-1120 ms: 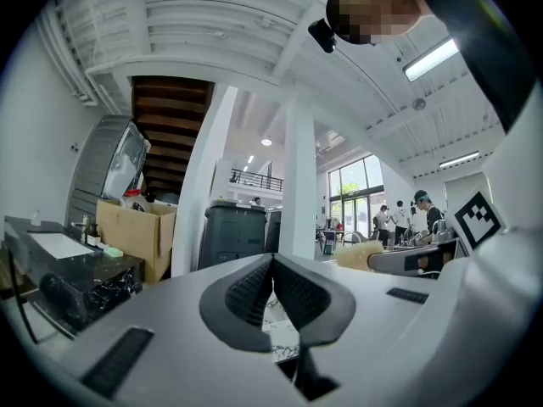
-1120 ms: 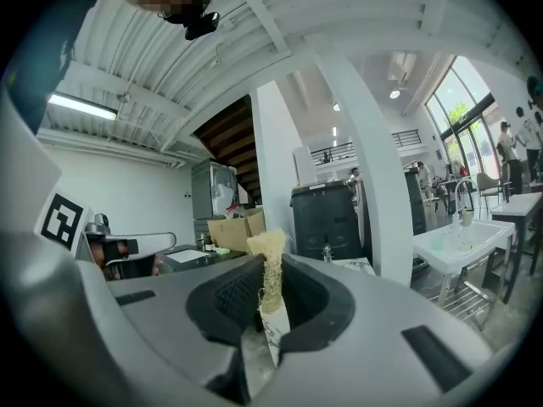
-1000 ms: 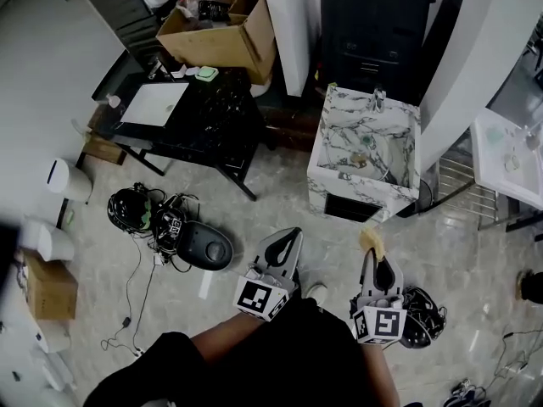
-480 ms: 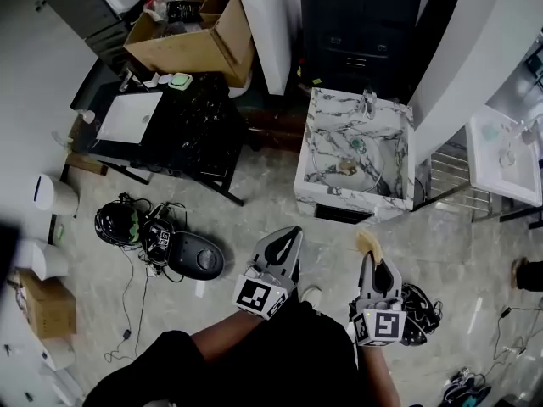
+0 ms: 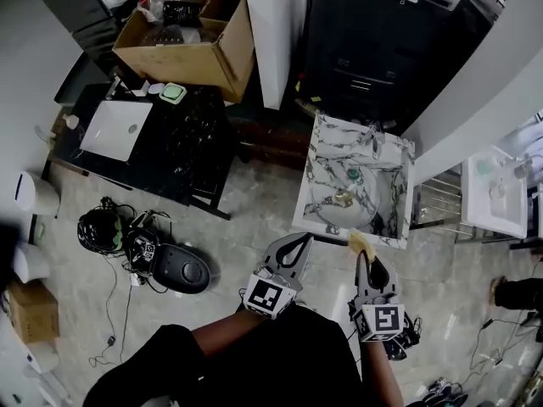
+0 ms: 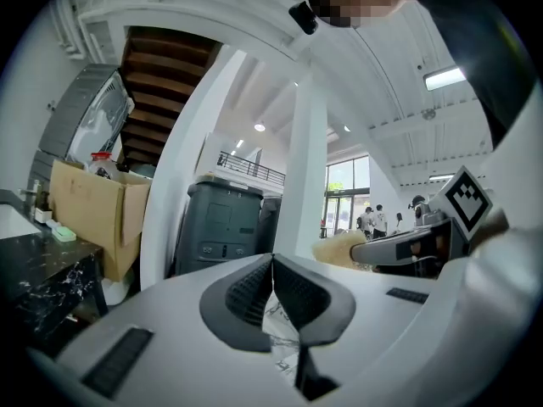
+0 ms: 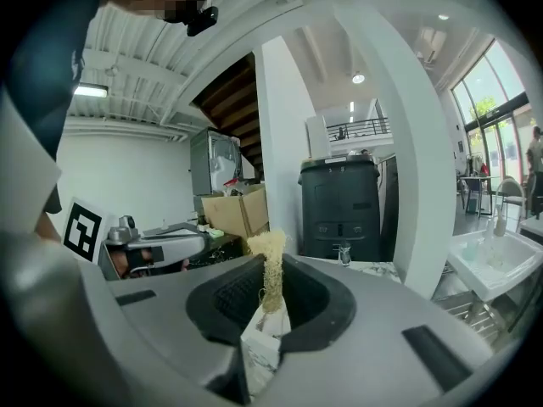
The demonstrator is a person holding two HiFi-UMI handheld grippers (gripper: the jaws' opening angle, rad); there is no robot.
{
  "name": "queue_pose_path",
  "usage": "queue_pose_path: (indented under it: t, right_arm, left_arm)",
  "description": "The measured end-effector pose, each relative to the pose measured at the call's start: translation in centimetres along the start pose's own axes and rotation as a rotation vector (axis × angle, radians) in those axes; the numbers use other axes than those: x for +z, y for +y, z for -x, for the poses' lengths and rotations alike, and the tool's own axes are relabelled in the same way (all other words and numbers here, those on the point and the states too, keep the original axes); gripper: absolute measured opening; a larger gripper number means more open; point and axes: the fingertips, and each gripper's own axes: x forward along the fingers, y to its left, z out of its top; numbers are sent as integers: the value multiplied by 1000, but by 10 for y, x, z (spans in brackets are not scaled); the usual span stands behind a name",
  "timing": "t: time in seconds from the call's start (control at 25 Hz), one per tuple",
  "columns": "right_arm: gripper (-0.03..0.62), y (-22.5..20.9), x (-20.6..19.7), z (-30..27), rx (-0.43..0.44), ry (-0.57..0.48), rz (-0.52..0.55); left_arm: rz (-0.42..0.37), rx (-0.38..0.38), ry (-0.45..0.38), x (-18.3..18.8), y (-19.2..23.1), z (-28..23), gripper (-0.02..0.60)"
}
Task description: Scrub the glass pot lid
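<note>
A marble sink [image 5: 316, 214] stands just ahead of both grippers. In its basin lies a round shape with a brownish knob [image 5: 344, 197], which seems to be the glass lid; detail is too small to be sure. My left gripper [image 5: 305, 238] is shut with nothing in it, its jaws meeting at the tips [image 6: 272, 259]. My right gripper [image 5: 366, 255] is shut on a yellow scrubbing sponge [image 5: 361, 242], which sticks up from between the jaws [image 7: 270, 265]. Both grippers hover over the floor, short of the sink's near rim.
A faucet [image 5: 374, 142] sits at the sink's far rim. Behind it are a black cabinet [image 5: 373, 49] and a white pillar [image 5: 271, 32]. At the left are a black table [image 5: 182, 151], a cardboard box [image 5: 187, 36], and a helmet with cables [image 5: 102, 227] on the floor. A white basin [image 5: 501, 197] is at the right.
The marble sink has drawn closer to the grippers as the person walks toward it. Both grippers keep their pose, and the sponge stays in the right one.
</note>
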Motion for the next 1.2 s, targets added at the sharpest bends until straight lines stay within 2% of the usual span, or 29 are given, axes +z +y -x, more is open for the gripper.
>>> queue_pose_path:
  t: [0.12, 0.2, 0.32, 0.48, 0.64, 0.92, 1.08, 1.2]
  right_arm:
    - [61, -2, 5, -28, -21, 34, -45]
    - [61, -3, 8, -46, -27, 46, -36]
    - [61, -7, 5, -68, -34, 81, -21]
    - [61, -22, 6, -82, -64, 117, -52]
    - [61, -34, -2, -92, -23, 147, -46]
    - [61, -66, -42, -136, 97, 265, -33]
    - [63, -67, -65, -161, 281, 334, -14]
    - [62, -64, -79, -177, 374, 358, 0]
  left_arm:
    - [-36, -10, 30, -4, 22, -19, 17]
    - [-58, -5, 78, -10, 41, -32, 17]
    - [-45, -21, 103, -16, 60, -48, 17]
    - [-33, -52, 110, -22, 71, -73, 17]
    - [-8, -44, 120, -33, 69, -90, 17]
    - [8, 34, 175, -56, 76, -112, 17]
    - [-1, 123, 184, -65, 81, -123, 17]
    - [-6, 175, 204, -74, 81, -130, 17]
